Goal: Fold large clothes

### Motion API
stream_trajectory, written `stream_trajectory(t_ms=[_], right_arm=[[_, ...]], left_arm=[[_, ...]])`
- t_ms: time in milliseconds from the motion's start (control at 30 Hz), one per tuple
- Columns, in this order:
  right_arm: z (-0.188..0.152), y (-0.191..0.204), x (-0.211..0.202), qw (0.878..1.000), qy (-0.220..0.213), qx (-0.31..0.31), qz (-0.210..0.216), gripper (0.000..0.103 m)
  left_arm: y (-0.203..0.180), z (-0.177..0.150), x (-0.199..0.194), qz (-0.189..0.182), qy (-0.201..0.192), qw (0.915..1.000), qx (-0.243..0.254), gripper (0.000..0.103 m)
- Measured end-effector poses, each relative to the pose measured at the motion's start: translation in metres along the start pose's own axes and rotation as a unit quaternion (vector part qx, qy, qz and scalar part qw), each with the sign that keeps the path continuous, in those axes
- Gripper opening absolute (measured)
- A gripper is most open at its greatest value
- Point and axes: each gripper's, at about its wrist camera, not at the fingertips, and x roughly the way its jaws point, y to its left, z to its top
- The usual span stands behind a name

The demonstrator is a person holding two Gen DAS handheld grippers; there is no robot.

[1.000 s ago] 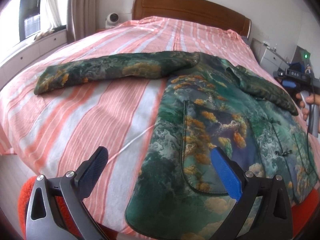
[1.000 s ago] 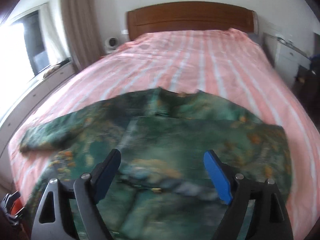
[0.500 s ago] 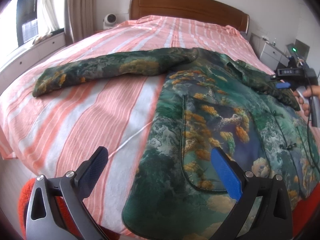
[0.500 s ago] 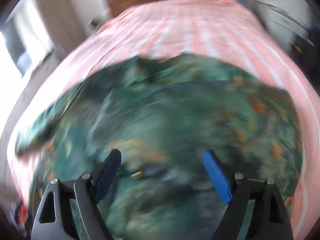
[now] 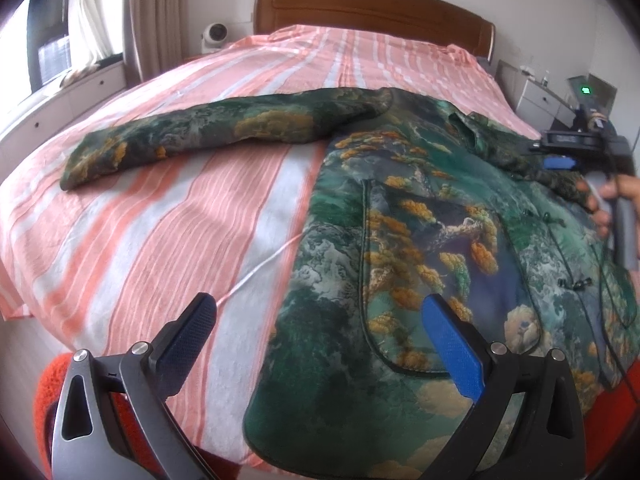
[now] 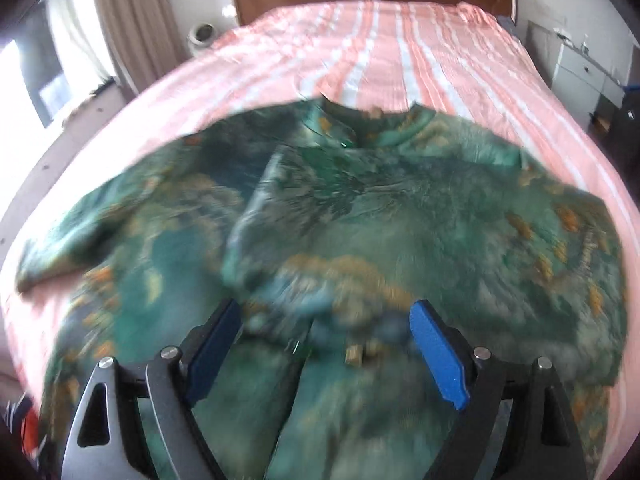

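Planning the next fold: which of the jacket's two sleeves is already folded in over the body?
The sleeve by the right gripper: it lies across the jacket's front. The other sleeve stretches straight out over the striped bedspread.

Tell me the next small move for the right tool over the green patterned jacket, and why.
Probably lower the right tool onto the folded-in sleeve end of the green and gold patterned jacket and close on it. Its jaws stand wide open with cloth just below them, nothing gripped. The other sleeve lies stretched out across the pink striped bedspread, so the folding looks unfinished.
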Motion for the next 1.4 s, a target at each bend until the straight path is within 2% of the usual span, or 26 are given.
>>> stream_trajectory(t_ms=[133,367,467,600,733,1000,1200,1267,1400], right_arm=[[-0.037,0.001,-0.041,1.000,-0.023,-0.011,0.015,0.087],[-0.135,0.015,-0.116,0.996,-0.084,0.006,0.027,0.087],[-0.166,0.027,-0.130,0.996,-0.086,0.004,0.020,0.090],[-0.200,0.043,-0.147,0.993,-0.115,-0.019,-0.002,0.090],[-0.213,0.055,-0.150,0.990,-0.132,-0.052,-0.027,0.091],[-0.218,0.063,-0.149,0.989,-0.136,-0.050,-0.023,0.091],[-0.225,0.069,-0.151,0.988,-0.139,-0.060,-0.024,0.091],[-0.227,0.068,-0.153,0.988,-0.141,-0.060,-0.025,0.091],[-0.231,0.065,-0.158,0.987,-0.146,-0.058,-0.029,0.091]], left_arm=[[-0.006,-0.001,-0.003,0.001,-0.006,0.9999,0.011,0.102],[-0.008,-0.003,-0.006,0.012,-0.008,0.9997,0.017,0.102],[-0.009,-0.004,-0.009,0.013,-0.012,0.9997,0.018,0.102],[-0.011,-0.005,-0.013,0.005,-0.021,0.9996,0.016,0.102],[-0.016,-0.007,-0.018,0.001,-0.029,0.9992,0.028,0.102],[-0.024,-0.010,-0.025,0.007,-0.041,0.9978,0.052,0.102],[-0.020,-0.005,-0.033,0.007,-0.038,0.9985,0.039,0.102],[-0.016,0.001,-0.040,-0.004,-0.039,0.9989,0.024,0.102],[-0.001,0.035,-0.059,-0.060,-0.042,0.9973,-0.002,0.102]])
